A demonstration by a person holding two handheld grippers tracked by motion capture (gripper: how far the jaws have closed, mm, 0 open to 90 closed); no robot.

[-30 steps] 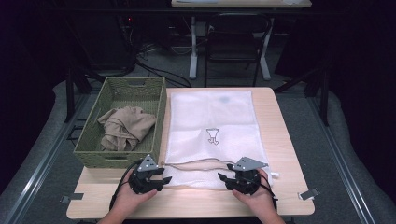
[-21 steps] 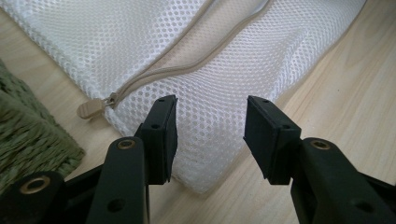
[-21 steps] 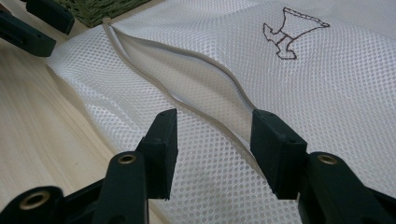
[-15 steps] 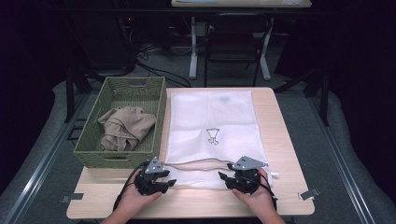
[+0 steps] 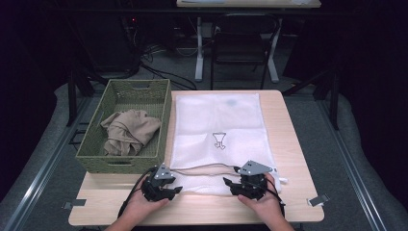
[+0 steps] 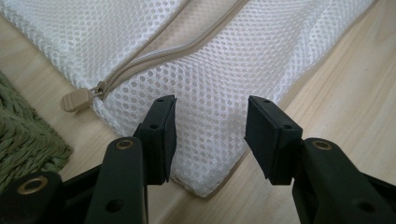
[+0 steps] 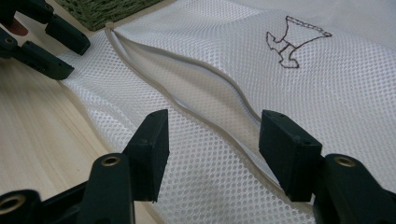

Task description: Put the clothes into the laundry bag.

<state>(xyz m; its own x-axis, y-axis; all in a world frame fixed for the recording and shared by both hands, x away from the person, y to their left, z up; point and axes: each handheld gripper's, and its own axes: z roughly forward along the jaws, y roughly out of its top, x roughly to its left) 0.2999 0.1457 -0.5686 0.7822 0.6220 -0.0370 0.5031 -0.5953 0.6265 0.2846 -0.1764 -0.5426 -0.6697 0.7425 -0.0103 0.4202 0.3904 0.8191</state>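
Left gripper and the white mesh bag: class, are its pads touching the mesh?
Apart. In the left gripper view, the left gripper stands open, mesh bag corner lying between the pads with gaps.

Both hands low at near edge, forearms in from bottom. Left gripper jaws apart, nothing pinched, pointing right. Right gripper jaws just opened wide, probably not clamping anything, pointing left toward the left one.

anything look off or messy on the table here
Nothing damaged or spilled. The mesh laundry bag lies flat, its zipper gaping open along the near edge, and a tan garment sits crumpled in the green basket.
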